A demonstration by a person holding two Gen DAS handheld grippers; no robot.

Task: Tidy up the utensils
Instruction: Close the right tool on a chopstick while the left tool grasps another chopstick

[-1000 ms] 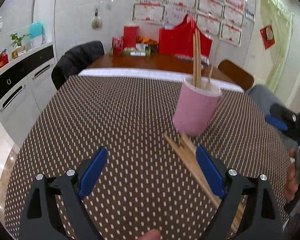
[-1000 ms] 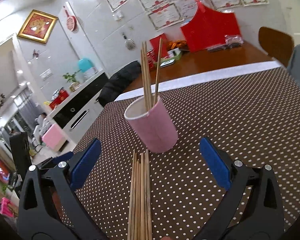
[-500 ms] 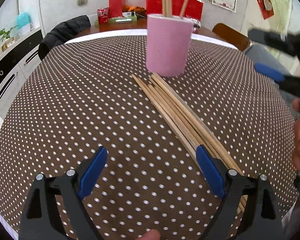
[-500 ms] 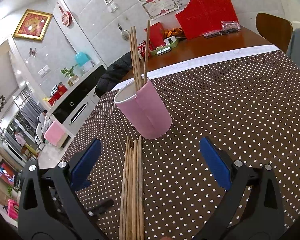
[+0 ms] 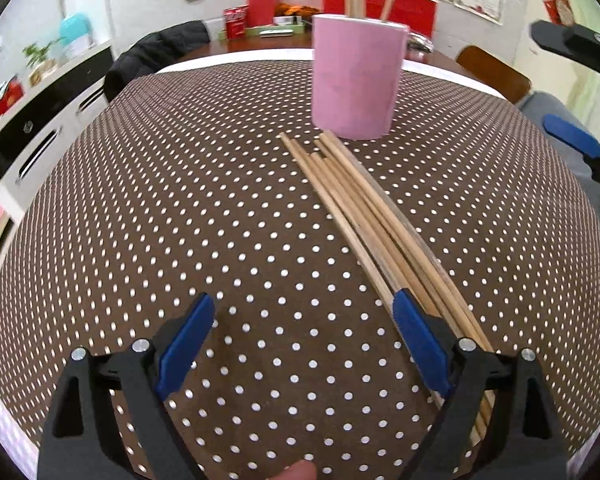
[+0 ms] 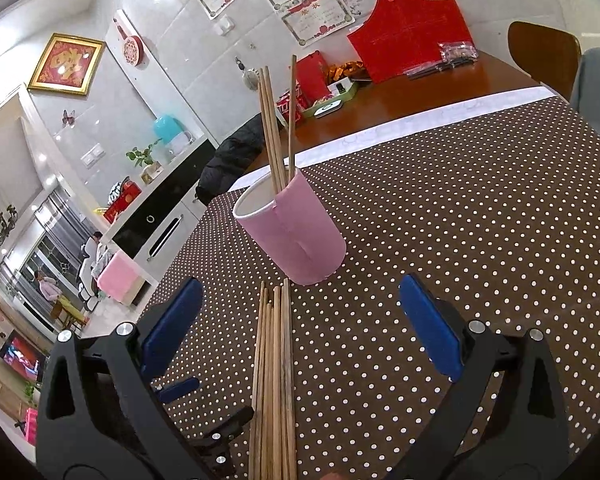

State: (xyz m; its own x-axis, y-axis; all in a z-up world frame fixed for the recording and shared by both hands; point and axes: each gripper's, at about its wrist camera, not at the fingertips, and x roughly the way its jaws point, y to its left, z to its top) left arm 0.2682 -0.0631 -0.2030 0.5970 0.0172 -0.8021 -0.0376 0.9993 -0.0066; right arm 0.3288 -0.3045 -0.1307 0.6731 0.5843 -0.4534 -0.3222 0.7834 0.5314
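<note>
Loose wooden chopsticks (image 5: 372,220), bundled on the dotted tablecloth (image 5: 180,200) beside the pink cup (image 5: 356,80) holding three already: left gripper (image 5: 304,344) has dropped closer, right gripper (image 6: 300,336) straddles them, both jaws wide, empty; pickup likely next.

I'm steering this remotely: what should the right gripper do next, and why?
Probably lower the right gripper and close on the loose chopsticks. Its jaws stand open astride the bundle, which lies flat on the tablecloth before the pink cup.
</note>
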